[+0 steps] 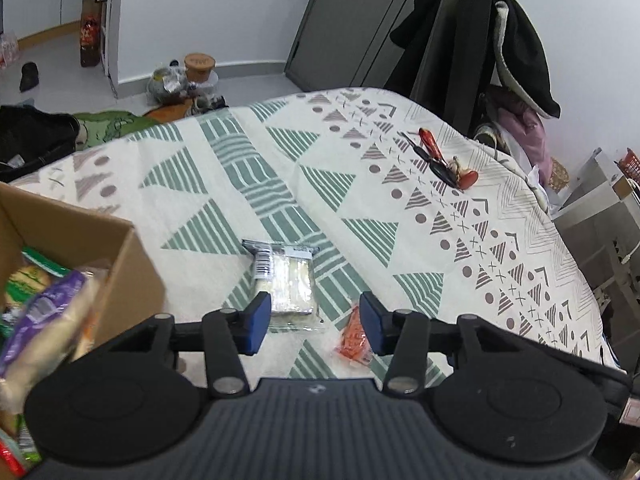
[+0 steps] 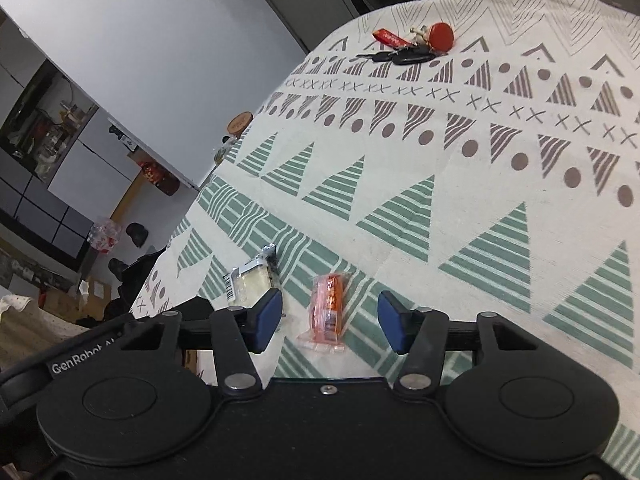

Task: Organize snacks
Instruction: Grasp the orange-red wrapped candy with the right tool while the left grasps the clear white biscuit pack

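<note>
Snack packets between half-open, empty left gripper jaws.

A matt woven cloth covers the bench. The pale snack pack and orange packet wear glossy clear plastic. The box is plain matt cardboard.

- Your left gripper tilts down toward the bed, its blue pads parted, gripping nothing.
- Your right gripper likewise angles down at the bed, rolled so the surface looks slanted in its view, its blue pads apart and pressing on nothing.
- Neither gripper touches the bed.
</note>
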A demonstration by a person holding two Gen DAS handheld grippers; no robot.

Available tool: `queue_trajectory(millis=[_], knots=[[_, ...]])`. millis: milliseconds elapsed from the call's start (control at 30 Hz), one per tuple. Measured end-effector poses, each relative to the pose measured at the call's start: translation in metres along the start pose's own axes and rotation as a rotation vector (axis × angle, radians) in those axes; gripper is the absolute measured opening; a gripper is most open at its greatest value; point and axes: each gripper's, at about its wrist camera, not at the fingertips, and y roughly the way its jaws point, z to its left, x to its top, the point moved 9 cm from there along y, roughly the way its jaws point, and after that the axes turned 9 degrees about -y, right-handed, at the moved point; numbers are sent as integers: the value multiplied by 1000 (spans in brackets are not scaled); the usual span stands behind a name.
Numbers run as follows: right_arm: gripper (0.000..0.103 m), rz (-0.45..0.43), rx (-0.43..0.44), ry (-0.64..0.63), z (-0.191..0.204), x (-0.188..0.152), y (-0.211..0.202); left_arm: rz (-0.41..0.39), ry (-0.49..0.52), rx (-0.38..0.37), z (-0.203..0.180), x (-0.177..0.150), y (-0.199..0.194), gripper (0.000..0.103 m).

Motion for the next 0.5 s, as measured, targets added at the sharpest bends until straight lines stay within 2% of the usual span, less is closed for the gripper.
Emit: queue_trajectory(millis=[433,500], knots=[[52,99,-4,-42,1,-10,53,24,-17,38,9,11,46,48],[46,96,-9,-78,5,-10,56,27,-20,45,10,12,51,51]])
